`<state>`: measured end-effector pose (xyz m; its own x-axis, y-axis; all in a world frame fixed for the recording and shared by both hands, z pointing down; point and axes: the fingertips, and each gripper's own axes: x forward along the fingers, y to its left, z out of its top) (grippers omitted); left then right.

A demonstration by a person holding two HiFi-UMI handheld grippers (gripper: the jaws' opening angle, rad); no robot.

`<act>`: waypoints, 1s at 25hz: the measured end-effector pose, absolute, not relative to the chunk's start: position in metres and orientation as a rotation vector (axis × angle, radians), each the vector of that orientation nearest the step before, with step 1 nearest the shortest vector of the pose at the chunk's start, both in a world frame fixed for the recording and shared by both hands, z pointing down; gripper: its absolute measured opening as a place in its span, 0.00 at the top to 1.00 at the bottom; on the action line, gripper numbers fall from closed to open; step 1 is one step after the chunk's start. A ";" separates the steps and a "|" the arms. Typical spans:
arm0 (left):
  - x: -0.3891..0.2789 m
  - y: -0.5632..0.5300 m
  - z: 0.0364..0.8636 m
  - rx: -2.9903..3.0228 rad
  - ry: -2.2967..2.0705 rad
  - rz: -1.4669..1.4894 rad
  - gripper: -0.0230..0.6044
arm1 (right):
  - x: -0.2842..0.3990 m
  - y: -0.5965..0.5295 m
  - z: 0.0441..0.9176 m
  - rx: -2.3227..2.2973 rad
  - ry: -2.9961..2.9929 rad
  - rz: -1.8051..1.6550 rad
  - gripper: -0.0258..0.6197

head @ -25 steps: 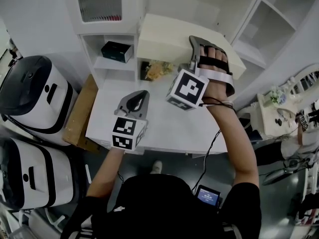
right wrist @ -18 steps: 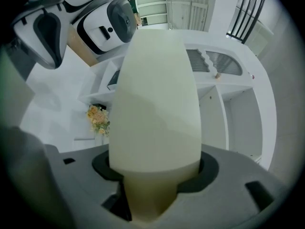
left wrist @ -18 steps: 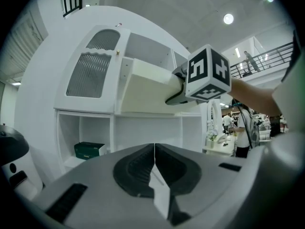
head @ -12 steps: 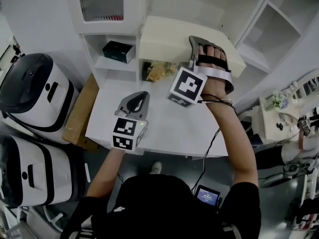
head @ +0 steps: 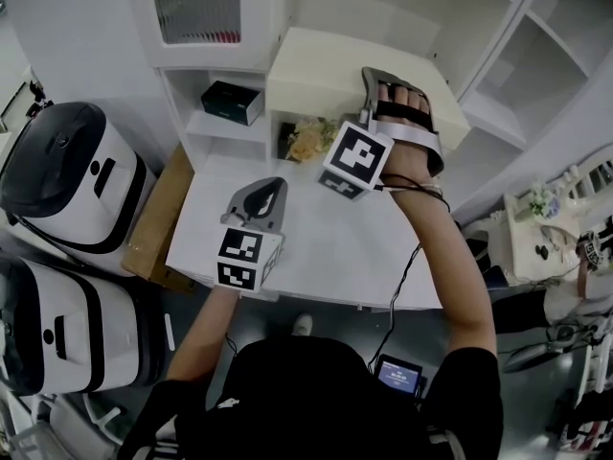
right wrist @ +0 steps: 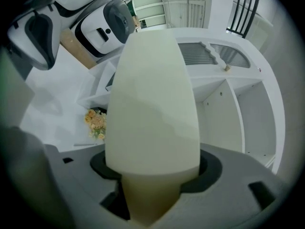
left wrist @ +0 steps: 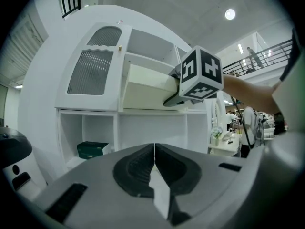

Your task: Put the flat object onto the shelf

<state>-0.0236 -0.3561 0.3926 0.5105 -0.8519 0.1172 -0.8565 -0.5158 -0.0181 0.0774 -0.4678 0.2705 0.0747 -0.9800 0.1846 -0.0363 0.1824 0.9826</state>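
Right gripper [head: 372, 82]: clamped on the right-hand end of the flat object [head: 326, 70]. Cream slab fills the gap between the jaws in the right gripper view. Jaws have just been easing open with the slab between them, and the pads look in contact on both sides. Judged as the start of a release, not a finished one.

Left gripper [head: 261, 197]: jaws together, nothing between them. Hovers over the table [head: 316, 247], lower centre-left of the head view. No part in the placement.

Scene, largest first:
- shelf unit [left wrist: 90, 114]: fills the upper part of the head view. Ribbed-glass door [left wrist: 90, 75] at upper left, open bays to its right and below.
- table: centre of frame, just in front of the shelf unit.
- flat object: upper centre of the head view, in the open bay right of the glass door. Slightly sloped in the left gripper view, lower edge at or just above that bay's floor board. Cannot tell whether touching.
- green box [head: 228, 101]: lower-left bay, well apart from the slab.
- flowers [head: 306, 140]: lower bay, directly below the slab in frame.

Status, as a judgement: carry and insertion look done, final stretch. Left to do: seat the slab flat on the board, open fully, back the right gripper out without dragging the slab along.
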 end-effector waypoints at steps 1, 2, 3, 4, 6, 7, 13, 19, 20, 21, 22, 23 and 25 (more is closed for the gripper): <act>-0.025 -0.358 0.393 2.690 -1.528 0.173 0.96 | 0.077 -0.470 0.272 1.130 -1.257 -0.997 0.48; -0.025 -0.359 0.394 2.687 -1.531 0.173 0.96 | 0.077 -0.473 0.273 1.131 -1.260 -0.994 0.48; -0.025 -0.360 0.394 2.684 -1.533 0.175 0.96 | 0.076 -0.475 0.273 1.132 -1.263 -0.989 0.48; -0.026 -0.362 0.395 2.683 -1.534 0.177 0.96 | 0.077 -0.478 0.275 1.132 -1.267 -0.983 0.47; -0.026 -0.366 0.396 2.680 -1.536 0.180 0.96 | 0.077 -0.484 0.277 1.130 -1.279 -0.966 0.46; -0.025 -0.368 0.396 2.678 -1.537 0.180 0.96 | 0.078 -0.488 0.279 1.129 -1.283 -0.960 0.46; -0.024 -0.379 0.398 2.668 -1.544 0.181 0.96 | 0.079 -0.503 0.283 1.114 -1.315 -0.942 0.45; -0.024 -0.390 0.403 2.654 -1.556 0.185 0.96 | 0.077 -0.520 0.296 1.094 -1.373 -0.906 0.38; -0.024 -0.392 0.403 2.651 -1.559 0.186 0.96 | 0.076 -0.523 0.298 1.094 -1.375 -0.907 0.38; -0.025 -0.394 0.404 2.648 -1.561 0.187 0.96 | 0.076 -0.526 0.298 1.096 -1.377 -0.909 0.37; -0.026 -0.395 0.404 2.645 -1.565 0.189 0.95 | 0.076 -0.529 0.299 1.097 -1.377 -0.910 0.37; -0.026 -0.397 0.405 2.642 -1.569 0.189 0.95 | 0.076 -0.532 0.299 1.099 -1.376 -0.911 0.37; -0.027 -0.400 0.405 2.635 -1.576 0.187 0.96 | 0.075 -0.537 0.299 1.102 -1.377 -0.908 0.37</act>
